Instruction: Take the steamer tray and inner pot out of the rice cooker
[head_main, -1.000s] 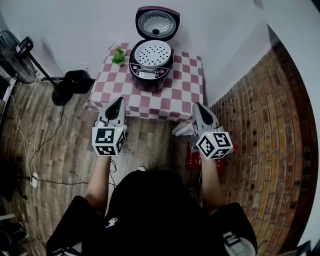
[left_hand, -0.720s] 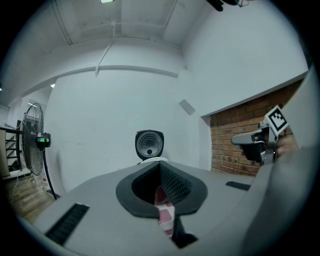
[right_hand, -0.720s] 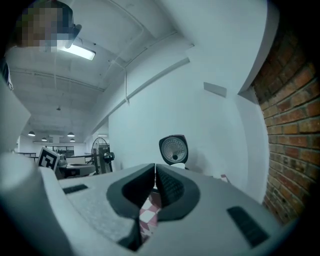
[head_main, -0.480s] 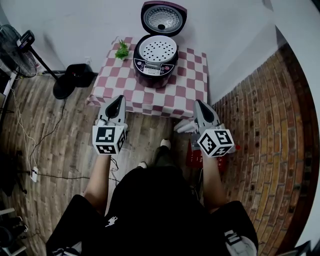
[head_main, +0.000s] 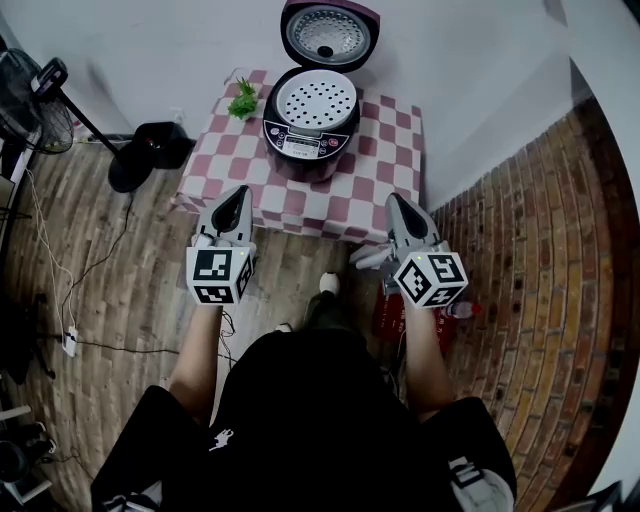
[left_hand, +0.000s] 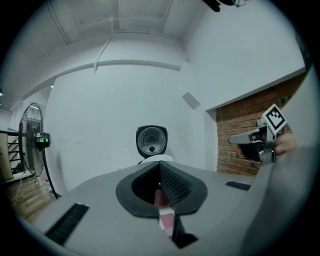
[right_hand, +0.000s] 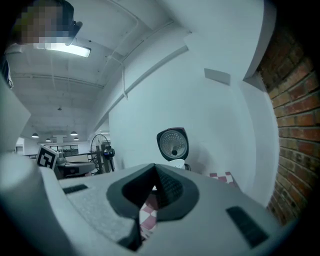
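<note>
Hand-held grippers (head_main: 239, 191) (head_main: 394, 198) nearer table (head_main: 345, 205) (both shut), rice cooker (head_main: 312, 128) well ahead

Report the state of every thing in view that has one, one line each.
Dark maroon round rice cooker, lid open, standing on the checked table.
White perforated steamer tray, seated in the cooker's mouth.
Left hand-held gripper, shut, empty, away from the cooker.
Right hand-held gripper, shut, empty, away from the cooker.
</note>
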